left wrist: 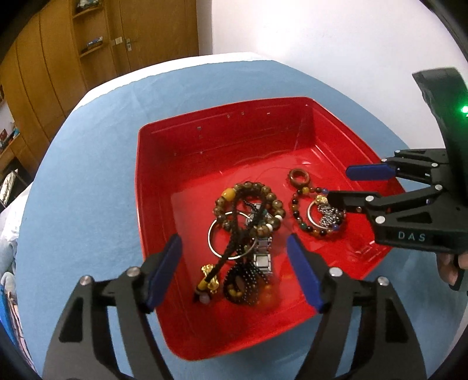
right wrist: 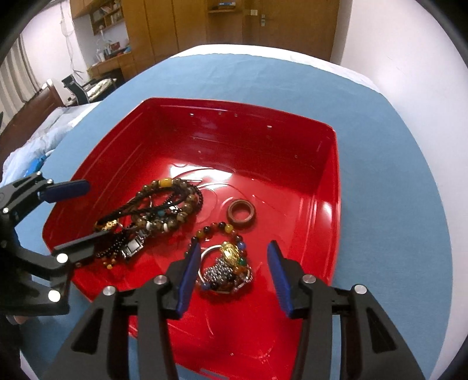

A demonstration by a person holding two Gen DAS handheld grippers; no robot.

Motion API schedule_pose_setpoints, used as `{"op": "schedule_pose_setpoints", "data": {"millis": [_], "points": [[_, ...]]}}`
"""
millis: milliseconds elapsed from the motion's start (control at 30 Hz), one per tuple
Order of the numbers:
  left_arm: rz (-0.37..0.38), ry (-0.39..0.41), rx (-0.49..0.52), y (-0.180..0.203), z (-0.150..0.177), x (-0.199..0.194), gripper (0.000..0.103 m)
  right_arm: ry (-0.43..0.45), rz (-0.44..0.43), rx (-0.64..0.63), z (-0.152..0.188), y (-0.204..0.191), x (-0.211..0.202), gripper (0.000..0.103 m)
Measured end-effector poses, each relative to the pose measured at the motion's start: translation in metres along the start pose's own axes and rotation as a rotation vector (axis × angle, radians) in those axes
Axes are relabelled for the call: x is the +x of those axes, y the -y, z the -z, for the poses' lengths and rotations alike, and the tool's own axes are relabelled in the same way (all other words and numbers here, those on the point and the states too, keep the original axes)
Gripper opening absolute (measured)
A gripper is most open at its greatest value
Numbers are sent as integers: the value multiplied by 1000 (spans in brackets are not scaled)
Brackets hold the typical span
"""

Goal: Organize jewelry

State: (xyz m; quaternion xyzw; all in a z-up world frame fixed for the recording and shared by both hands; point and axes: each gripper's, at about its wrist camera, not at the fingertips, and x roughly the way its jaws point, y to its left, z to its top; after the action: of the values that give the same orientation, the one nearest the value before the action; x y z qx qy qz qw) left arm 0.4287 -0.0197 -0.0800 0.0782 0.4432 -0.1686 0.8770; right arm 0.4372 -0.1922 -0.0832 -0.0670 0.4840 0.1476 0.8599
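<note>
Bracelet (right wrist: pixel 223 263) lies in the tray (right wrist: pixel 327 204) directly between the right tool's (right wrist: pixel 232 273) spread fingers; left tool (left wrist: pixel 234 271), also spread, straddles the tangled pile (left wrist: pixel 245 222).

A flat surface covered with a smooth light-blue cloth (left wrist: pixel 96 163) carries everything. A glossy red plastic tray (left wrist: pixel 152 187) sits directly on the cloth, near its middle.

White walls (right wrist: pixel 409 58); wood cabinets (left wrist: pixel 58 58) w/ shelves; door (right wrist: pixel 263 26) behind; desk (right wrist: pixel 108 62) and chair (right wrist: pixel 76 87) at left; blue cloth (left wrist: pixel 87 146) over table.
</note>
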Motion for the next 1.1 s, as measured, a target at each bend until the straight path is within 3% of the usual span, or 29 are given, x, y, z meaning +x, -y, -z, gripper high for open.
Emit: {"op": "schedule_pose_setpoints", "data": {"millis": [100, 233, 300, 633, 733, 900, 1100], "points": [[-8, 12, -10, -2, 2, -7, 84, 5, 0, 12, 4, 4, -7, 50], [-6, 29, -14, -2, 9, -21, 85, 31, 1, 25, 9, 5, -21, 61], [-41, 47, -6, 2, 13, -30, 92, 48, 8, 31, 12, 5, -30, 69], [-134, 111, -67, -2, 41, -91, 93, 151, 13, 66, 36, -6, -88, 97], [-149, 115, -109, -6, 52, -109, 94, 169, 29, 55, 48, -18, -109, 99], [-169, 99, -118, -3, 66, -132, 96, 111, 112, 14, 63, -42, -126, 99], [-187, 83, -127, 1, 70, -149, 100, 116, 83, 59, 67, -45, -147, 99]]}}
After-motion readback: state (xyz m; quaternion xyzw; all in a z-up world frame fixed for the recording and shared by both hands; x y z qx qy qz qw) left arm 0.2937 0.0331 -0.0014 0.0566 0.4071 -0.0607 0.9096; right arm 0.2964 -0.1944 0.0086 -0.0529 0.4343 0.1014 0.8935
